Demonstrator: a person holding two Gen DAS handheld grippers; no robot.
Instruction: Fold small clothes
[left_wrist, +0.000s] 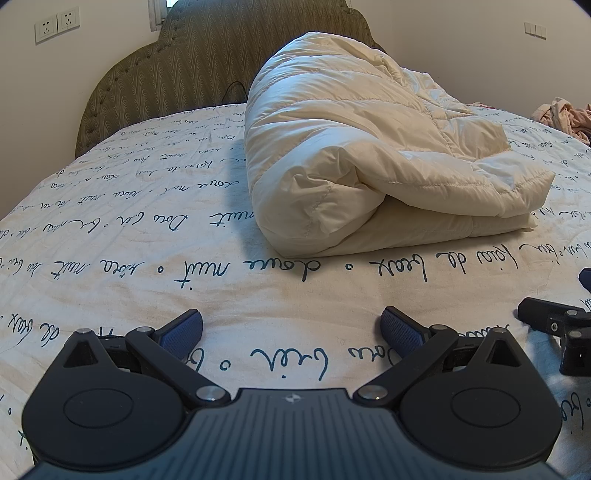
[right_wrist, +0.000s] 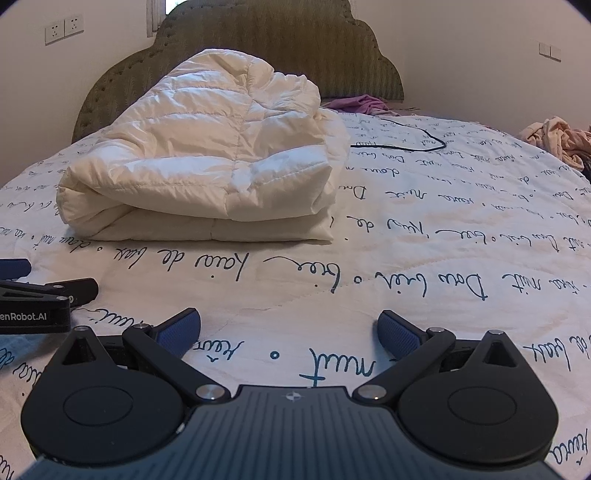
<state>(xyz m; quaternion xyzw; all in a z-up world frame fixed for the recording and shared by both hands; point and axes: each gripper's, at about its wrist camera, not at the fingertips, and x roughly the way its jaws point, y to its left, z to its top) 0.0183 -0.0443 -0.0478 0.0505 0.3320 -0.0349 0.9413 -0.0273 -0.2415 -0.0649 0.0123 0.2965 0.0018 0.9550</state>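
Clothes (right_wrist: 557, 142) heaped beyond cream duvet (right_wrist: 207, 166), near bed (right_wrist: 443, 240) edge, unreached. Left tool (left_wrist: 291, 326), right tool (right_wrist: 290, 326): both spread, empty, low before duvet, probably readying a pick.

A cream quilted duvet (left_wrist: 362, 147), its thin shell cloth faintly shiny and stitched in puffy channels, lies folded ahead of the left gripper (left_wrist: 291, 328) and ahead-left of the right gripper (right_wrist: 290, 328). Beneath both, the bed sheet (left_wrist: 110, 258) is matt, lightly quilted white cotton-like cloth printed with dark blue script. Each gripper is matt black plastic with bright metal pivot pins, a ribbed grey housing and blue, finely dimpled rubbery pads (right_wrist: 400, 334). Far ahead, the headboard (right_wrist: 277, 48) wears olive fabric with a wavy weave and stud trim. Soft crumpled pink clothes (right_wrist: 557, 138) sit far right; a thin black cable (right_wrist: 413, 142) looks smooth.
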